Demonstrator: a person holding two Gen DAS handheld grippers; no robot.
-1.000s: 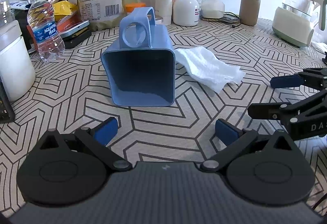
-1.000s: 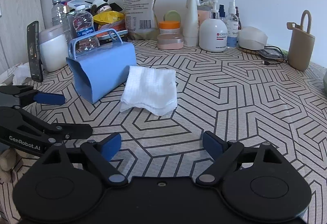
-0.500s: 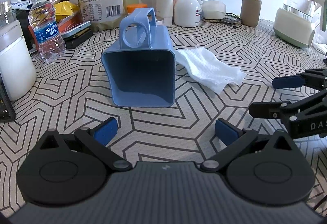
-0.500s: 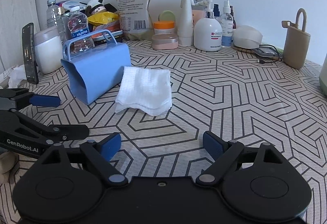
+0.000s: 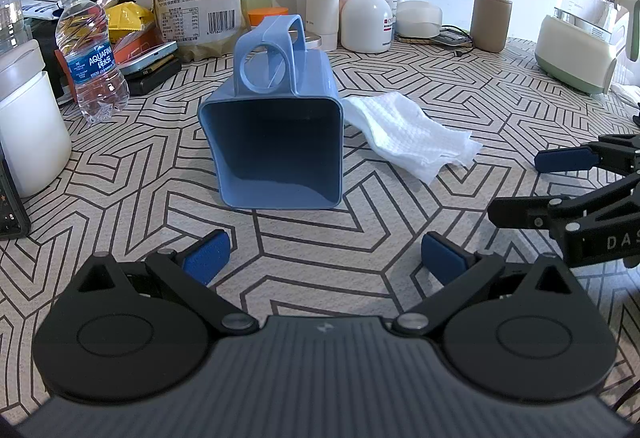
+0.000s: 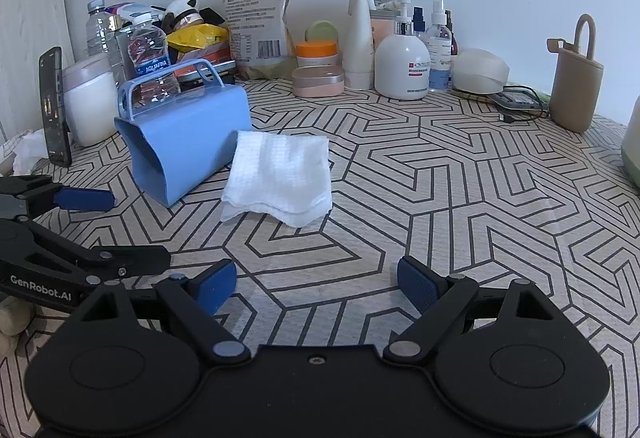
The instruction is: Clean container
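patterned table (image 5: pixel 400 230) holds the blue container (image 5: pixel 276 142) on its side, ahead of both wide, empty claws (image 5: pixel 324 258).

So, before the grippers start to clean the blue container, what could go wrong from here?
1. The blue container lies on its side, free on the table; a wipe inside could push it back into the water bottle.
2. The white cloth is thin and flat, so the open right gripper may pinch only one layer or scrape the patterned table cover.
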